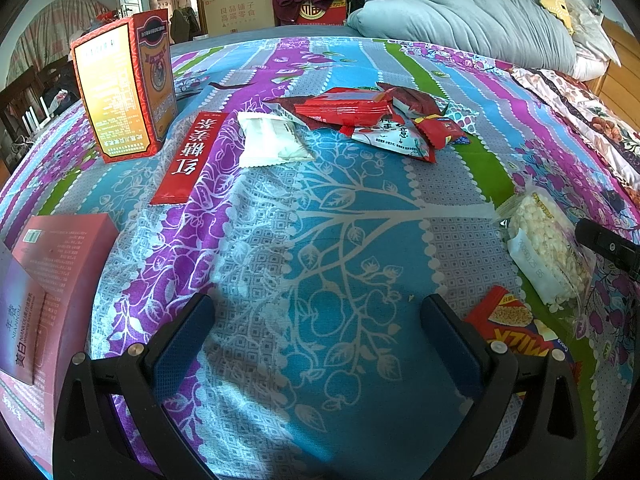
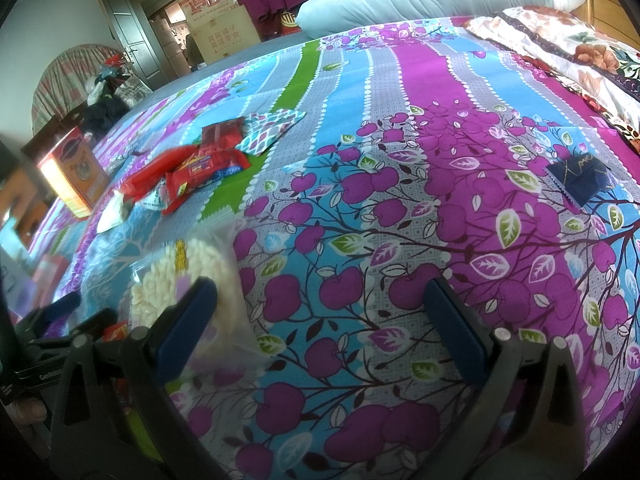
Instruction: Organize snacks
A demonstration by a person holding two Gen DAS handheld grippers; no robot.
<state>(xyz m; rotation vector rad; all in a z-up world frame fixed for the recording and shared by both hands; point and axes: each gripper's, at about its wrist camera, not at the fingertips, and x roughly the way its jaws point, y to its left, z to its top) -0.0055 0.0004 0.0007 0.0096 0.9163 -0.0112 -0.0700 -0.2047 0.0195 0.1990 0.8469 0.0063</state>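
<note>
The left gripper (image 1: 318,336) is hovering wide open over the patterned bedsheet (image 1: 352,240), holding nothing; the right gripper (image 2: 320,324) is likewise gaping and empty. Just right of the left gripper a red milk-bar wrapper (image 1: 506,320) and a clear bag of white puffed pieces (image 1: 548,248) are lying near each other. Farther out, a long red tea sachet (image 1: 190,158), a white pouch (image 1: 272,140) and a loose heap of red packets (image 1: 380,120) are sitting beside an upright red-and-gold carton (image 1: 124,84). A dark blue packet (image 2: 580,178) is resting well apart. The sorting is looking barely begun: nearly everything is remaining scattered.
</note>
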